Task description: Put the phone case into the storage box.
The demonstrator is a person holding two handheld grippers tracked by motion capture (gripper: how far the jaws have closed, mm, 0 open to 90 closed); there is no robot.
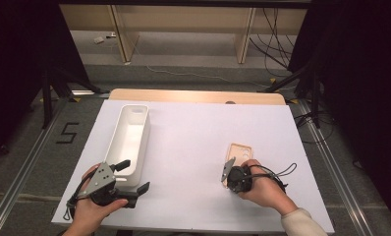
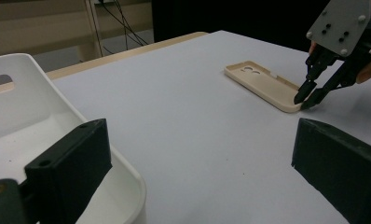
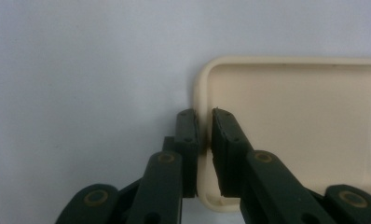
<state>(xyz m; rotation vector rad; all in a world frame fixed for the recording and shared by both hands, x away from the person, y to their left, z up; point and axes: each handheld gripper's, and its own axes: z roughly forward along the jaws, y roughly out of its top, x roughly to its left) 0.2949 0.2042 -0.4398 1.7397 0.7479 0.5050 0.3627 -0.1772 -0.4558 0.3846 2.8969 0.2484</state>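
A beige, flat, rectangular plastic phone case with rounded corners and camera cut-outs lies open side up on the white table, right of the middle and near the person's edge. The right hand-held gripper points down at the case's near end, its two black jaws drawn close together and pinching the raised rim of the case, one jaw outside the wall and one inside; in the left gripper view the same jaw tips meet at the case's corner. The left hand-held gripper rests low at the table's near left, jaws spread wide with nothing between them, one jaw over the near end of a long white plastic bin.
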